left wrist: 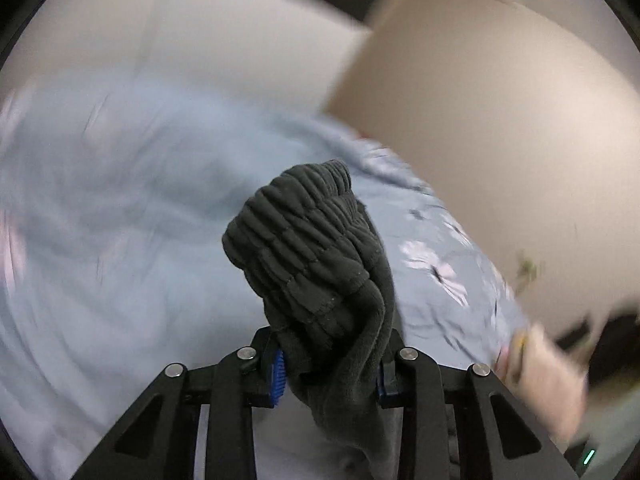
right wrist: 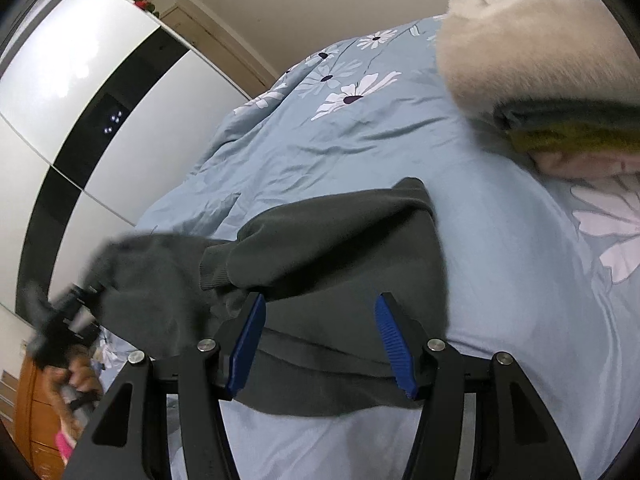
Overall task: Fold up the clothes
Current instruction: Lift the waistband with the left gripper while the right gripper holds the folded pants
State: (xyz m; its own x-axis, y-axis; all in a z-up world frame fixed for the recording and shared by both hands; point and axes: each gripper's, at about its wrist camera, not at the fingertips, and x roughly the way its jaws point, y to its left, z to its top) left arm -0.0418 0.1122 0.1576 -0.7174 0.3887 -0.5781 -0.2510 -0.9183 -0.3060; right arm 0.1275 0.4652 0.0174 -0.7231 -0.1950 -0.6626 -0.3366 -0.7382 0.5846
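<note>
Grey garment [left wrist: 320, 248] bunched in left gripper [left wrist: 330, 372], beneath spread right gripper [right wrist: 320, 344].

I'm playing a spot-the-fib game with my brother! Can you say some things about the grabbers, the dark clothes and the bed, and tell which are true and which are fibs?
1. The left gripper is pinching the dark grey garment. True.
2. The right gripper is squeezed shut on the garment. False: its jaws stand open, with the garment lying between them.
3. The bedspread is red with stripes. False: it is light blue with white flowers.
4. A fluffy cream item sits on a stack of folded clothes. True.
</note>
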